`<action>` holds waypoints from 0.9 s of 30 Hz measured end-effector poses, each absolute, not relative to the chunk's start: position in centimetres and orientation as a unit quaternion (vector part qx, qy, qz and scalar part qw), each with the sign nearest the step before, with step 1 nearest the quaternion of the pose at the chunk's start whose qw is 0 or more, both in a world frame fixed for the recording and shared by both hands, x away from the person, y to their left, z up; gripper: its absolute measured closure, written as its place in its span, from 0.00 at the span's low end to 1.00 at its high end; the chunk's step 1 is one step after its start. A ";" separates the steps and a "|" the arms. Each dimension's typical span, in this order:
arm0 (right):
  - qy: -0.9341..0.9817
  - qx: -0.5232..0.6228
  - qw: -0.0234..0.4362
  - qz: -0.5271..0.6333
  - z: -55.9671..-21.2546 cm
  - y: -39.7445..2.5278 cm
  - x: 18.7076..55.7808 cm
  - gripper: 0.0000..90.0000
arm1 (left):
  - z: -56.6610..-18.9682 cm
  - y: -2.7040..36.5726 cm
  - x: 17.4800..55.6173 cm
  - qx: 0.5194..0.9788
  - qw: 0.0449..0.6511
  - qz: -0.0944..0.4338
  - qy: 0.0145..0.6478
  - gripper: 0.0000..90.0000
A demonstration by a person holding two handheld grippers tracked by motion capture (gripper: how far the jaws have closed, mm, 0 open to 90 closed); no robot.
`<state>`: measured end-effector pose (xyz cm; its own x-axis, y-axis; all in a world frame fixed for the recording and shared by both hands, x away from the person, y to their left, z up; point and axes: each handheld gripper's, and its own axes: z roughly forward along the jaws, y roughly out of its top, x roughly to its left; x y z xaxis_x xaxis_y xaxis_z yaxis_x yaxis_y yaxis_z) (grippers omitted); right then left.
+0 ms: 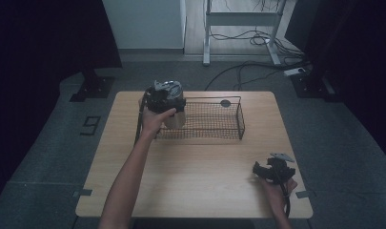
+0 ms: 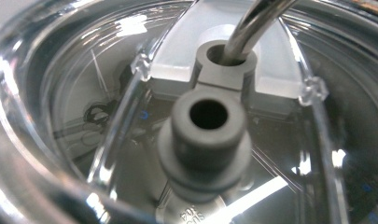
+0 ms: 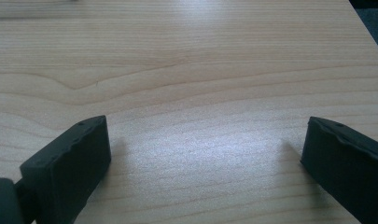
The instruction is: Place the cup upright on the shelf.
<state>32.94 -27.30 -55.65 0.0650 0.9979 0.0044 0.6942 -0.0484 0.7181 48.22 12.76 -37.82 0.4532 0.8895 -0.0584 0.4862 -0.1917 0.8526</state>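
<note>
While spread wide over bare wooden table (image 3: 186,70), right gripper (image 1: 271,171) jaws holding nothing, nearest the person, farther off left gripper (image 1: 158,99) against clear lidded jar (image 1: 174,107) at wire basket (image 1: 214,121) end, jaw state unclear, grey stopper (image 2: 205,133) just ahead of its camera

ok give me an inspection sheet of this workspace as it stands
surface: wooden table, bare in front of the basket
job's things: clear lidded jar at the left end of the wire basket; its lid with grey spout seen close up
clutter: small dark round item at the basket's far side
grippers: left hand-held gripper at the jar, jaws hidden; right hand-held gripper open over bare table
cables: several on the floor beyond the table
surroundings: metal frame legs, dark floor
</note>
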 end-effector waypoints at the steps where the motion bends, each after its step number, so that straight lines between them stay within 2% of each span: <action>1: 0.629 0.673 0.283 0.268 -55.6 -27.3 32.9 0.01 | -37.8 12.8 48.2 0.736 0.431 0.234 0.468 0.04; 16: 0.628 0.673 0.283 0.268 -55.6 -27.3 32.9 0.01 | -38.5 11.6 51.8 0.729 0.428 0.242 0.476 0.04; 27: 0.628 0.673 0.283 0.268 -55.6 -27.3 32.9 0.01 | -41.8 10.9 53.7 0.730 0.404 0.237 0.498 0.04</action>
